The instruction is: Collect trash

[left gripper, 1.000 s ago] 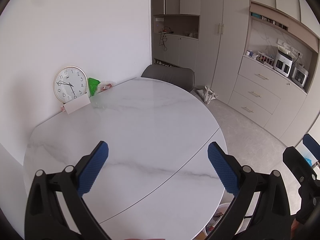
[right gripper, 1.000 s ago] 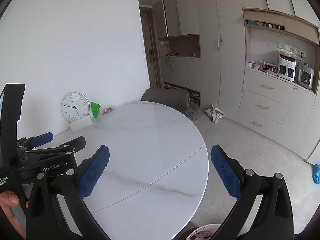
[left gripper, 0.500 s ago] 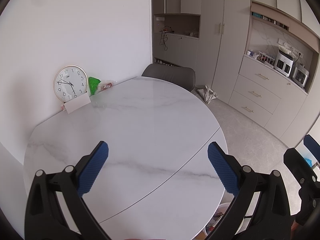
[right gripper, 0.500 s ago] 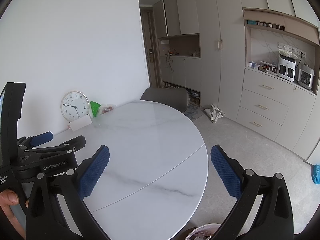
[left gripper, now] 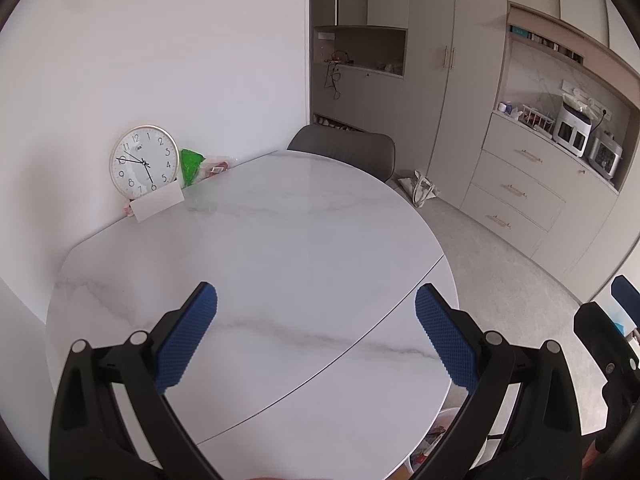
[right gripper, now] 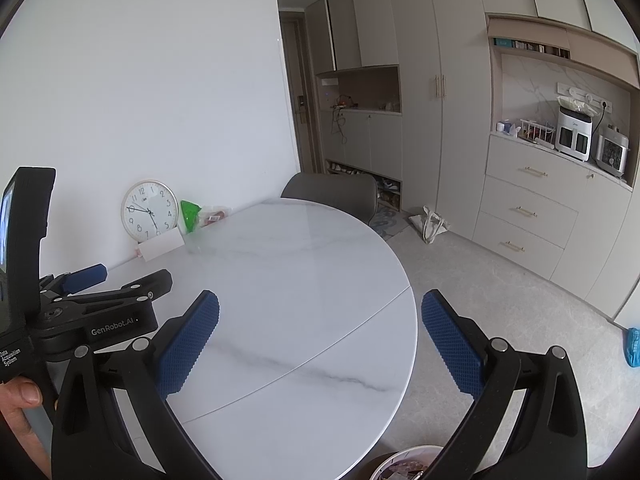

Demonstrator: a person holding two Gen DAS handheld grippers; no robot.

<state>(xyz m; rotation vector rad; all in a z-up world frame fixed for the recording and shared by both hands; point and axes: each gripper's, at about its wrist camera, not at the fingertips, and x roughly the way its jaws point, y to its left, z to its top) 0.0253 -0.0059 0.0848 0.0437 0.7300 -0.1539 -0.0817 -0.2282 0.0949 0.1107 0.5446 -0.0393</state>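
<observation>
The left gripper (left gripper: 316, 336) and the right gripper (right gripper: 320, 340) both hang over the near side of the round white marble table (left gripper: 280, 240), each with its blue fingers spread wide and holding nothing. Far across the table, by the wall, a green wrapper (left gripper: 190, 166) and a clear bag with red bits (left gripper: 216, 165) lie beside the clock (left gripper: 144, 161). A trash bin (right gripper: 404, 464) with scraps inside sits on the floor under the table's near edge.

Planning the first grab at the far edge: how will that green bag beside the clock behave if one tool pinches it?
The green bag looks like thin, crumpled plastic, so it would probably fold and hang limp. It seems light for its size and may slide on the glossy table if nudged. It sits close to the propped clock, which might tip if bumped.
</observation>
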